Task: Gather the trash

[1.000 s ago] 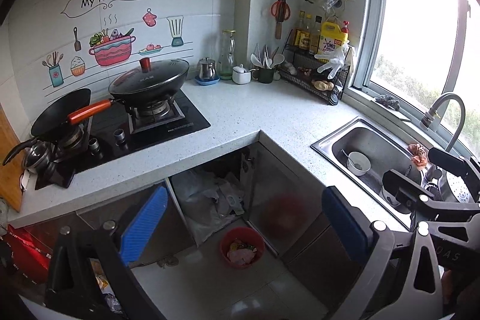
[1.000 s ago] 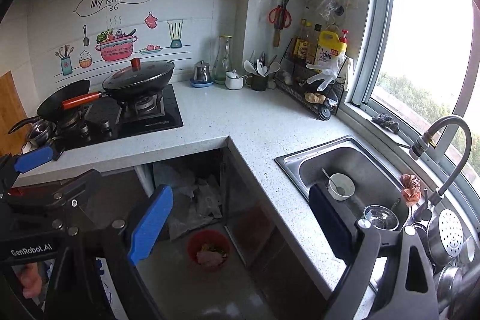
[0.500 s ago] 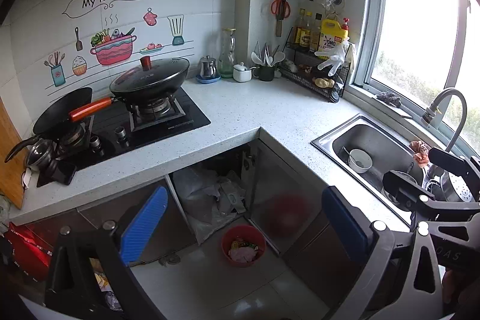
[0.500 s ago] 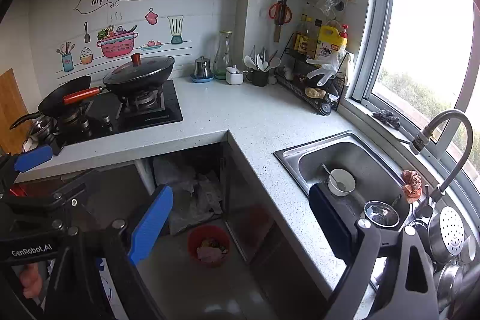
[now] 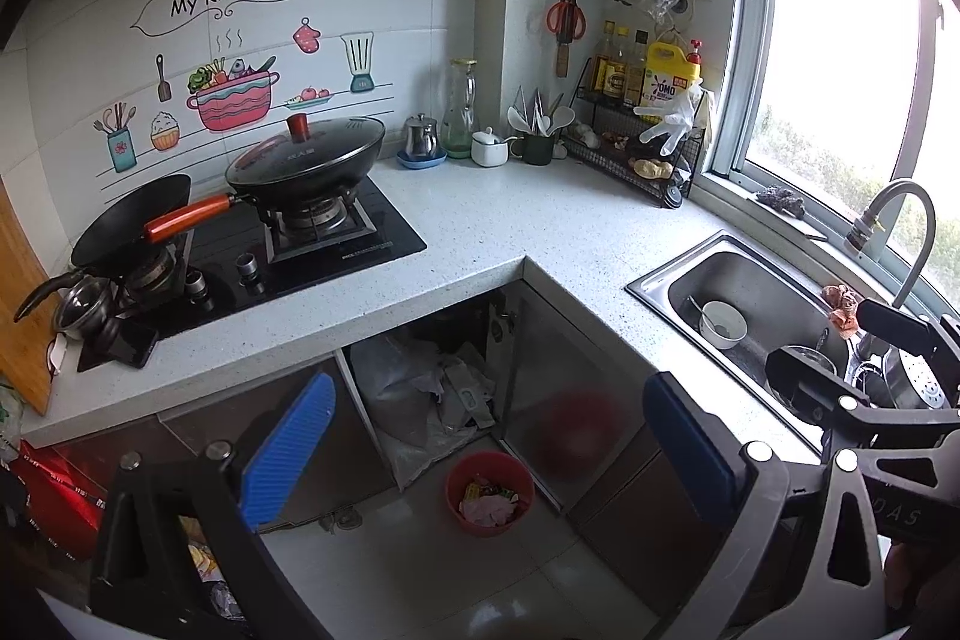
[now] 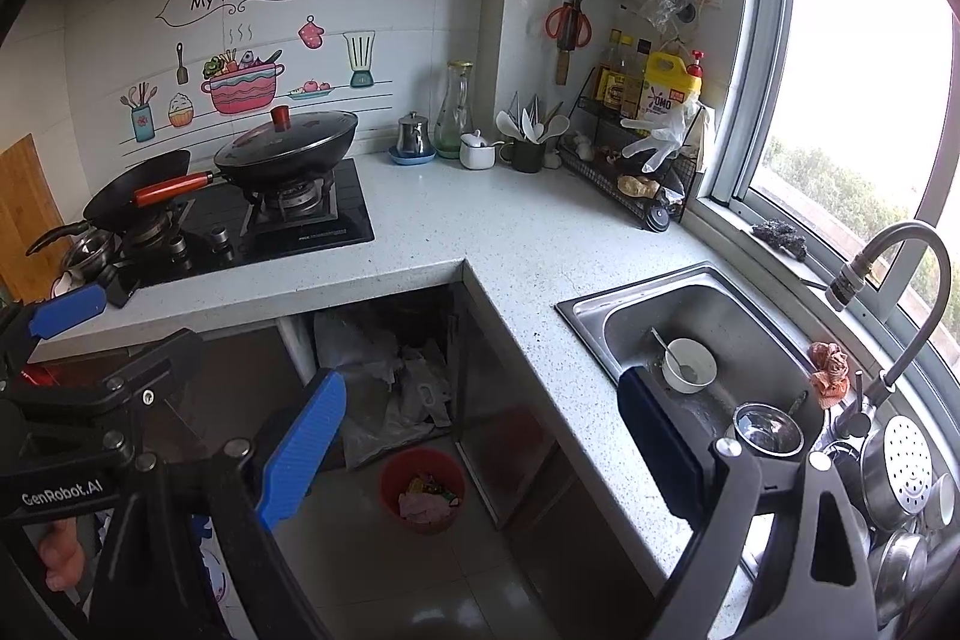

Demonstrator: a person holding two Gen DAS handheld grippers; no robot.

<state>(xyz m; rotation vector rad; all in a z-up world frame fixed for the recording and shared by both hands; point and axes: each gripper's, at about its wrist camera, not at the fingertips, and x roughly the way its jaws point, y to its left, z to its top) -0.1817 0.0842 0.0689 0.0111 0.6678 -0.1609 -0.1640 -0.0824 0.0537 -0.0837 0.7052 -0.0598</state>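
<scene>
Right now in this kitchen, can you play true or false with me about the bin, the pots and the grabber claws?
1. The red bin on the floor has rubbish in it. True.
2. The big wok on the stove has no lid. False: a lid with a red knob covers it.
3. The left gripper is squeezing a wrapper. False: its jaws stand wide apart with nothing between them.
4. A white bowl with a spoon sits in the sink. True.
5. The right gripper is open and empty. True.
</scene>
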